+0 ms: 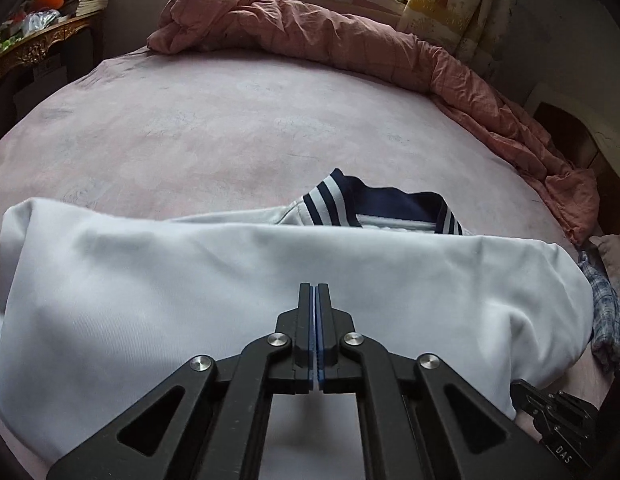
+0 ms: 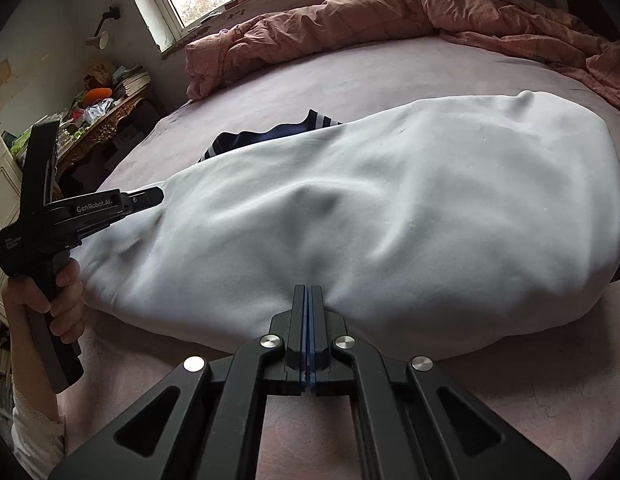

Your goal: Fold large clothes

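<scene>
Your left gripper [image 2: 159, 194] carries the white lettering "GenRobot.AI" along its side in the right wrist view; a smaller label on the body below it is too small to read. In the left wrist view, the edge of your right gripper [image 1: 522, 390] shows at the lower right with the letters "DAS" on it.

Your left hand [image 2: 55, 292] wraps around the black handle, fingers curled on its front, with a pale sleeve [image 2: 37, 432] below the wrist. The gripper reaches in from the left and its tip meets the white cloth at the garment's left end. Both tools point downward at a slant toward the bed.

Both sets of jaws are fully closed, the blue pads pressed together. Your left one sits over the white fabric and a thin sliver of white shows between the pads, so it seems to pinch cloth. Your right one bites the near edge of the garment, where the cloth puckers into the tips.

The white jacket [image 2: 390, 208] lies puffed up across the pink bedsheet [image 1: 229, 128], its navy collar with white stripes [image 1: 330, 196] on the far side. A rumpled pink quilt [image 1: 310, 36] lies along the far edge.
</scene>
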